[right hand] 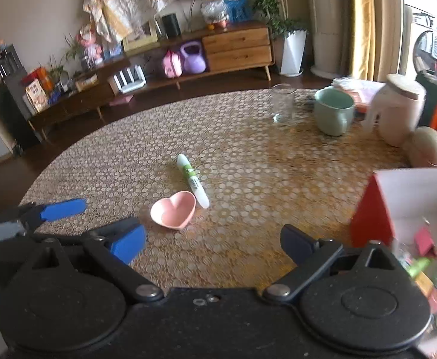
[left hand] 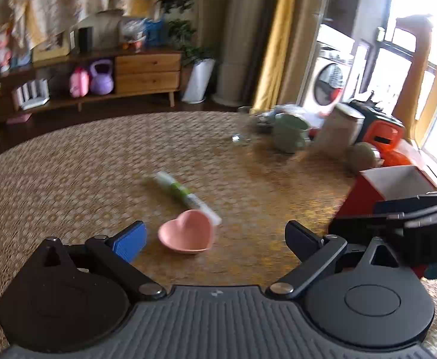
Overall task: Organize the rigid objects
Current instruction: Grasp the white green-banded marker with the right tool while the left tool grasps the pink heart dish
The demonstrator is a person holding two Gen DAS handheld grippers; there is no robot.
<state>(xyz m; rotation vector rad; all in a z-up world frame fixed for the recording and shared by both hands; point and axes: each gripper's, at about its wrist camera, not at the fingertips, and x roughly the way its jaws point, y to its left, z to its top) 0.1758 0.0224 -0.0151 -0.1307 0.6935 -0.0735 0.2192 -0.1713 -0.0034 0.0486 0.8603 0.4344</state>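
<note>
- The left gripper (left hand: 215, 239) stood wide open above the table (left hand: 69, 179), with nothing pressed between its pads.
- The right gripper (right hand: 215, 240) was also spread wide and held nothing.
- A pink heart-shaped dish (left hand: 186, 232) sat on the table just ahead of the left gripper, between the lines of its two fingers but touching neither.
- In the right wrist view the dish (right hand: 173, 209) lay ahead and a little left of centre, near the blue pad (right hand: 128, 243).
- A white and green marker (left hand: 187, 196) lay flat just behind the dish, its near end at the dish's rim; whether they touched could not be told.
- A red box (right hand: 371, 218) with a white inside stood at the right, holding small mixed items.
- Further back on the table stood a clear glass (right hand: 282, 103), a green mug (right hand: 333, 115), a white jar (right hand: 395, 113) and a pale round object (right hand: 427, 146).
- The left gripper's blue-tipped finger (right hand: 60, 209) showed at the left edge of the right wrist view.
</note>
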